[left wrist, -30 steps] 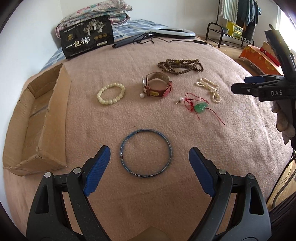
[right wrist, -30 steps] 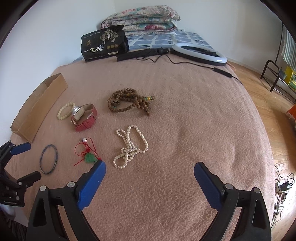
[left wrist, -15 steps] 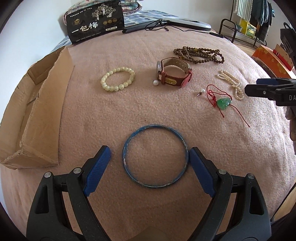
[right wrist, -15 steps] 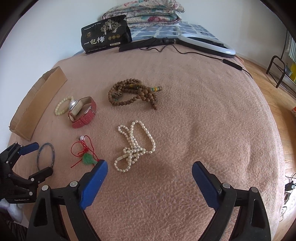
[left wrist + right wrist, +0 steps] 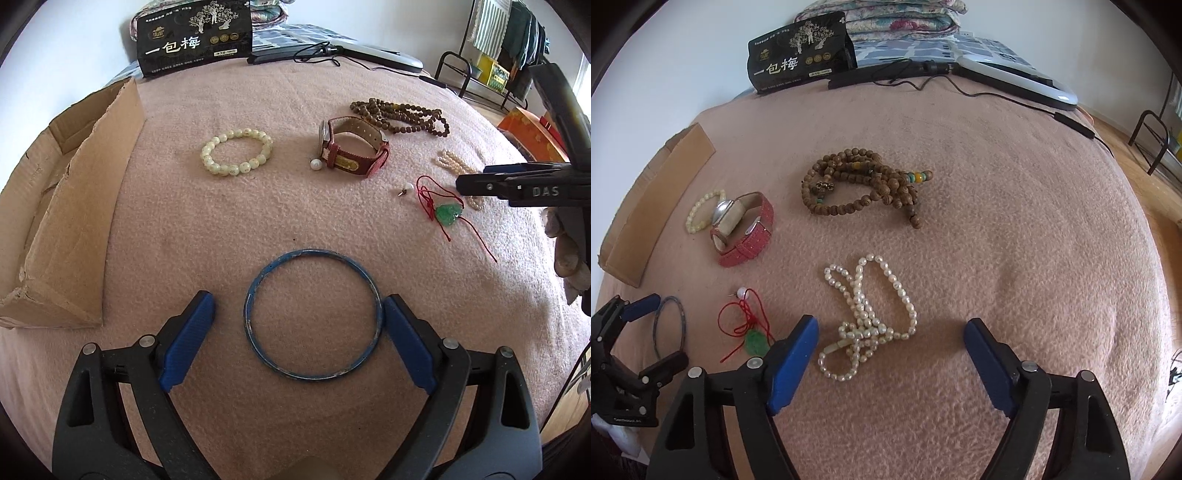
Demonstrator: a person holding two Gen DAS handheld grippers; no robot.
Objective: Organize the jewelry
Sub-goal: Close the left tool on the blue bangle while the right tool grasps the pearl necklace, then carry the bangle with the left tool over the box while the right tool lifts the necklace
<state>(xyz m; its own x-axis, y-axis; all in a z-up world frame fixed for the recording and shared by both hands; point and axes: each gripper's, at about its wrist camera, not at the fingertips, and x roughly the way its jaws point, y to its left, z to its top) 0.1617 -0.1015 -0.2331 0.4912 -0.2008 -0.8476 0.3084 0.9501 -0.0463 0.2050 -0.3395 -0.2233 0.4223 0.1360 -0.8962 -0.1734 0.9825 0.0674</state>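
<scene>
Already spread wide around blue bangle (image 5: 312,315) on the bed (image 5: 258,221): left gripper (image 5: 299,332), nothing clamped. Right gripper (image 5: 888,356), just narrowing yet open and empty over pearl necklace (image 5: 866,317). Risk: flat bangle skidding off pads; loose strands slipping out.

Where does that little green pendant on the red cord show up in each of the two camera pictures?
Left wrist view: the green pendant lies at right of centre, just below the tip of the other gripper.
Right wrist view: the green pendant is low on the left, beside this gripper's left pad.
Shared landmark: the red-strap watch, farther up the blanket in both.
</scene>
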